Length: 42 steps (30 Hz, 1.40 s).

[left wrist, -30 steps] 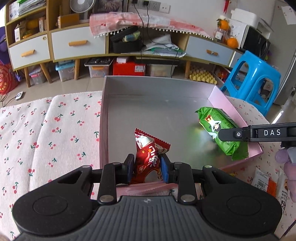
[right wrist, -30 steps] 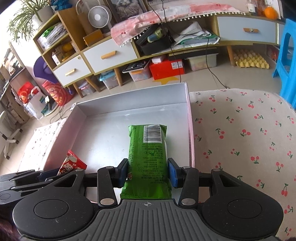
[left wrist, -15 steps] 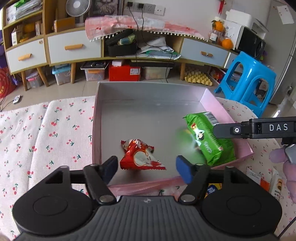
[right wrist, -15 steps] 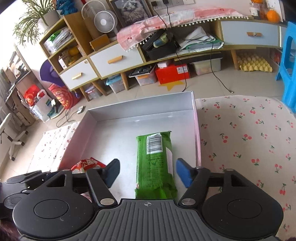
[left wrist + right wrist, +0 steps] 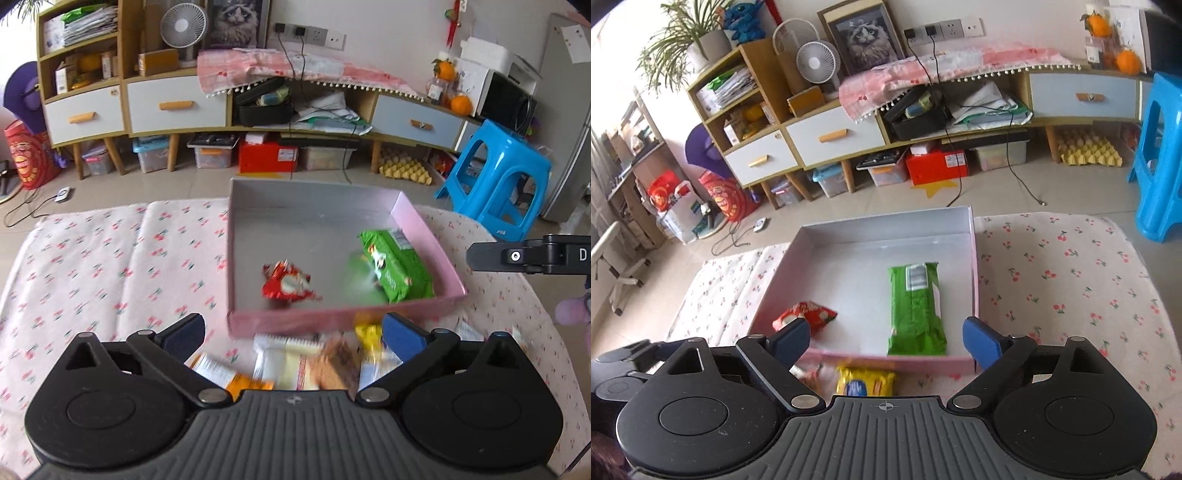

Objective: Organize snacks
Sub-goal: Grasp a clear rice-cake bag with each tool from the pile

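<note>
Surface (image 5: 110,266) under a cherry-print cloth, seen in both views. On it a shallow pink-sided box (image 5: 424,229), pale grey inside.

Green snack pack (image 5: 916,306) lies flat in the box near its right wall; right wrist view shows its barcode end pointing away, left wrist view shows its printed face. Red snack pack (image 5: 288,286) lies in the box, apart from the green one, toward the near-left corner; in the right wrist view it is half hidden behind a blue pad.

Left tool (image 5: 293,332): jaws spread wide, having just been opening, nothing between the pads. Only this view shows the blurred heap of loose packets (image 5: 295,365) on the cloth just outside the box's near wall.

Right tool (image 5: 888,338): jaws spread, just been opening, empty, above the box's near wall. This view alone shows a yellow packet (image 5: 866,384) clearly, just outside that wall.
</note>
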{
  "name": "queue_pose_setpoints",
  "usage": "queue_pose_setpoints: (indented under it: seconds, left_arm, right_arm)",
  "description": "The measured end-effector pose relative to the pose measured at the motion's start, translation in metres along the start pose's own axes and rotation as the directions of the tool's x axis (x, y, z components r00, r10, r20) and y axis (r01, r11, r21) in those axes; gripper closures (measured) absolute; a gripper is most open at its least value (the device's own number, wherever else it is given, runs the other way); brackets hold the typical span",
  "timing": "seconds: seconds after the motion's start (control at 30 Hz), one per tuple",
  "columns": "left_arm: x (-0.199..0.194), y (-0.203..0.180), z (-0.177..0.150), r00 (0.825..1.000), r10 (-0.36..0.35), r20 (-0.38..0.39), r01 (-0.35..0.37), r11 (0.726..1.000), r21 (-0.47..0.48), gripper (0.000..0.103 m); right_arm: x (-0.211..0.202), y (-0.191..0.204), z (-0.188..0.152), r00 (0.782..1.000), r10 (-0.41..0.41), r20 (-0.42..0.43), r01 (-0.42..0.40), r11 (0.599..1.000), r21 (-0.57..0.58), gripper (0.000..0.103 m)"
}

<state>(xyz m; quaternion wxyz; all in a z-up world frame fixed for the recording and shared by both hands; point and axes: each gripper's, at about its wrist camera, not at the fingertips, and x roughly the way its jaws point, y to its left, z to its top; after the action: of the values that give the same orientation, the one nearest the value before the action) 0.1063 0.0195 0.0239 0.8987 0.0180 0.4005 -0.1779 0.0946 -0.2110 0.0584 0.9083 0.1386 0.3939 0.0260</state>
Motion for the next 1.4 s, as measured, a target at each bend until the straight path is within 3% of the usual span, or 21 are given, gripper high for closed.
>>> queue_pose_setpoints:
  seconds: [0.2,0.43,0.63,0.8,1.1,1.13,1.2,1.27,1.4]
  left_arm:
    - [-0.012,-0.004,-0.011,0.986,0.117,-0.119,-0.123,0.991,-0.046,0.001]
    - [-0.015,-0.003,-0.038,0.976,0.124,-0.177,-0.147,0.981,-0.125,0.001]
    - [-0.006,-0.012,-0.048,0.971,0.145,-0.19,-0.163,0.983,-0.082,0.004]
    - [0.004,-0.006,-0.06,0.964,0.089,-0.249,-0.13,0.98,-0.153,0.024]
    - [0.014,-0.009,-0.074,0.954,-0.011,-0.299,-0.056,0.975,-0.217,0.048]
    - [0.014,-0.009,-0.076,0.954,-0.021,-0.299,-0.05,0.972,-0.228,0.05]
    - [0.014,-0.007,-0.077,0.955,-0.041,-0.295,-0.035,0.969,-0.246,0.061]
    - [0.012,-0.005,-0.078,0.956,-0.041,-0.29,-0.033,0.969,-0.245,0.065]
    - [0.008,0.0,-0.08,0.959,-0.041,-0.281,-0.024,0.975,-0.223,0.072]
  right_arm:
    - [-0.017,0.012,-0.019,0.997,-0.068,-0.043,0.066,0.997,-0.032,0.011]
    - [-0.022,0.011,-0.041,0.995,-0.064,-0.08,0.064,0.998,-0.011,0.011]
    - [-0.012,0.008,-0.057,0.982,-0.107,-0.153,0.106,0.994,-0.013,0.011]
    - [-0.004,0.012,-0.064,0.981,-0.064,-0.186,0.069,0.997,0.02,0.011]
    - [0.01,0.03,-0.069,0.969,0.044,-0.241,-0.028,0.997,0.069,0.012]
    - [0.011,0.032,-0.07,0.968,0.064,-0.244,-0.046,0.996,0.081,0.014]
    - [0.013,0.035,-0.071,0.962,0.11,-0.25,-0.085,0.991,0.107,0.032]
    - [0.016,0.037,-0.071,0.954,0.151,-0.258,-0.121,0.984,0.131,0.053]
    - [0.027,0.038,-0.072,0.946,0.184,-0.268,-0.14,0.975,0.173,0.062]
